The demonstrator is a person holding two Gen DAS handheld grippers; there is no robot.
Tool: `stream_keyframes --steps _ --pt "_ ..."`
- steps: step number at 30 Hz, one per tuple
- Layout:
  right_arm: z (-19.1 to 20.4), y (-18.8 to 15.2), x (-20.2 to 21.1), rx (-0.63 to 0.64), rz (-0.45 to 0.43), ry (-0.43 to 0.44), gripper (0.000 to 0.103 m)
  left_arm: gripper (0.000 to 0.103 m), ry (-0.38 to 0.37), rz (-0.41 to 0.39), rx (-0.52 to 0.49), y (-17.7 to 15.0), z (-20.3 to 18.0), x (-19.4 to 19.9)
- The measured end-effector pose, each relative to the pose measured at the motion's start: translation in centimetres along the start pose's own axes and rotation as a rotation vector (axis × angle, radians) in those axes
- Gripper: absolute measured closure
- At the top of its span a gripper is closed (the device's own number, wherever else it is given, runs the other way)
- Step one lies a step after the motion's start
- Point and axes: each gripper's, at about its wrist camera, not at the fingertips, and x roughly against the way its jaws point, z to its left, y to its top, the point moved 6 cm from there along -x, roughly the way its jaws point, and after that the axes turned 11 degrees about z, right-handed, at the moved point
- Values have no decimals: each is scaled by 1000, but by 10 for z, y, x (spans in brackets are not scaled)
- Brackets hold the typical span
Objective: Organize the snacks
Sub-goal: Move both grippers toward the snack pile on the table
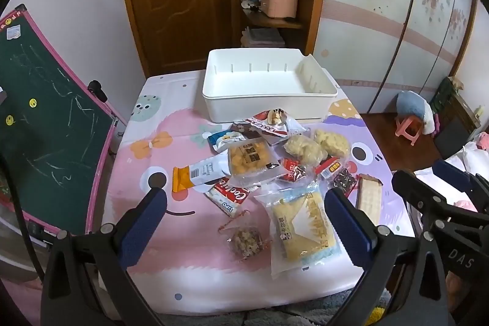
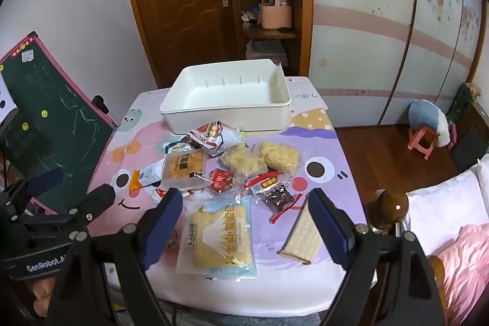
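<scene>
mostly wrappers, red "cookie" packet [image 1: 231, 195], "genrobot.ai" on left tongs [image 1: 244, 202], right tongs [image 2: 246, 203] both spread wide

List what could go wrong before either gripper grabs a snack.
1. The snacks overlap in a heap, so closing on one may drag its neighbours along.
2. The wafer pack lies near the table edge; a nudge might push it off.
3. The left gripper and right gripper, both open, hang close together and may collide.
</scene>
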Motion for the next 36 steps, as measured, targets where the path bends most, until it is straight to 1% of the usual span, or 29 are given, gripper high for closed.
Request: stream_keyframes --steps 6,11,13,16,18,20,24,27,29,30,34,36 --pt "-1 0 -1 -1 3 0 18 0 0 8 -4 1 -2 -1" --pt "-4 5 4 0 -20 -1 18 0 3 -12 -8 4 0 -1" --pt "-6 8 4 -7 -18 6 19 2 16 -17 -5 8 4 0" --pt "-11 15 3 -29 -8 26 25 3 31 -16 10 15 12 -1" --pt "-12 19 3 -35 -11 28 32 3 35 -18 20 19 17 -1" --pt "-12 22 3 -35 -13 33 35 3 43 -23 21 21 19 0" --pt "-10 25 0 -33 -8 40 36 3 44 -37 -1 22 18 -1" --pt "-14 23 -6 -76 13 82 36 3 47 -40 -26 20 15 -5" --pt "-17 22 -12 -101 35 94 36 3 31 -27 -40 18 14 -12" --pt "-19 20 -18 -95 56 81 36 3 16 -11 -45 17 14 -19" --pt "-18 14 -32 -39 81 25 36 3 -31 67 -32 6 16 -44" --pt "-17 10 -43 -13 99 30 36 3 -35 96 -17 1 19 -57"
